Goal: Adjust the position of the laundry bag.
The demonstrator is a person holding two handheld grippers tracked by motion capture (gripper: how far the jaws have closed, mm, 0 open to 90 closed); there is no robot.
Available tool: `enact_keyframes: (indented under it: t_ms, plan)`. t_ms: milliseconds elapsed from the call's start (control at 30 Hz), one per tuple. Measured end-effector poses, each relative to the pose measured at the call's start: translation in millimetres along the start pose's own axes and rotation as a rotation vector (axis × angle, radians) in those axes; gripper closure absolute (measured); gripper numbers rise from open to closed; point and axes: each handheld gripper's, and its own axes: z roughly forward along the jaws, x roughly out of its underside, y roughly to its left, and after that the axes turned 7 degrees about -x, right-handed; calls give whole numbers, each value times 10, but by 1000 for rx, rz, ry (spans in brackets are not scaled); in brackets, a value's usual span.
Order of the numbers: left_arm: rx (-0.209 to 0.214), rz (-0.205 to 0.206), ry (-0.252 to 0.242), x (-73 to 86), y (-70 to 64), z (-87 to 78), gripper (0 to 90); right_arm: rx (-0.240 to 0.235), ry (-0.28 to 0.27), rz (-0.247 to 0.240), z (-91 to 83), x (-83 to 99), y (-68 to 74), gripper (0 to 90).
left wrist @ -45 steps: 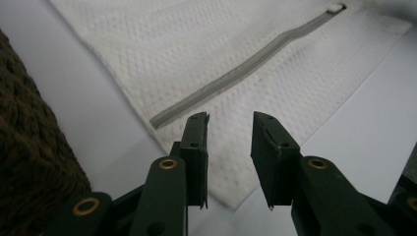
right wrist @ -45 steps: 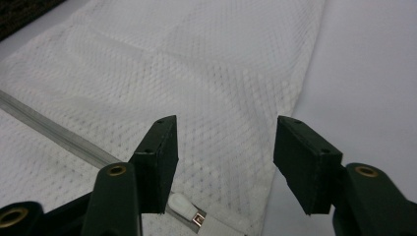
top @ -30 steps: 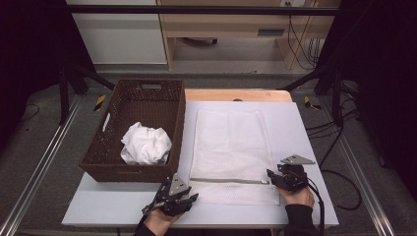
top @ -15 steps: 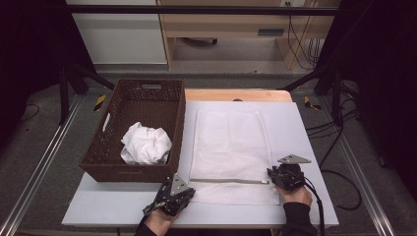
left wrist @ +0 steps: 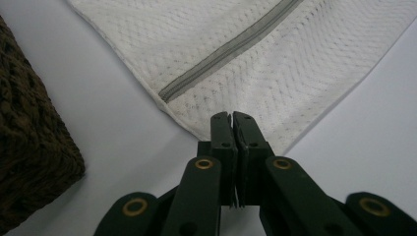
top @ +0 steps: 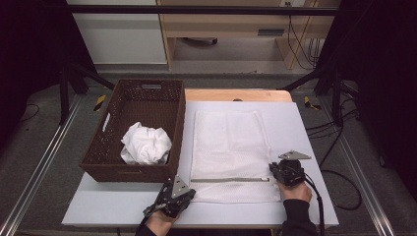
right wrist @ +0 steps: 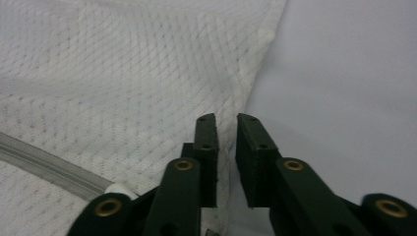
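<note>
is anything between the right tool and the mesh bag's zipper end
Nothing visible. The right tool sits slightly open right at the mesh bag edge, with the zipper just beside it and only bare table on its other side.

Crumpled white cloth (top: pixel 146 144) inside brown wicker basket (top: pixel 105 158) on table (top: pixel 305 132).

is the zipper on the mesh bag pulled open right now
No, in the left gripper view the grey zipper runs as one closed line across the white mesh bag.
</note>
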Motion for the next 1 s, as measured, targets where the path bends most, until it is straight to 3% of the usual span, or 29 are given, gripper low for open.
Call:
enact_keyframes:
  t_ms: [133,333,533,733,1000]
  plan:
    - [9,-11,-18,-6,24,-14,839,10,-39,7,-87,20,21,638]
    - [5,-5,-83,-38,15,-74,715,-15,-102,25,-239,61,24,527]
    - [6,5,-108,-66,-9,-108,528,-21,-128,20,-339,111,47,496]
    - [19,-12,-136,-152,-59,-129,443,-23,-136,29,-401,144,62,475]
    - [22,24,-164,-332,-168,-113,392,-35,-158,85,-468,231,73,380]
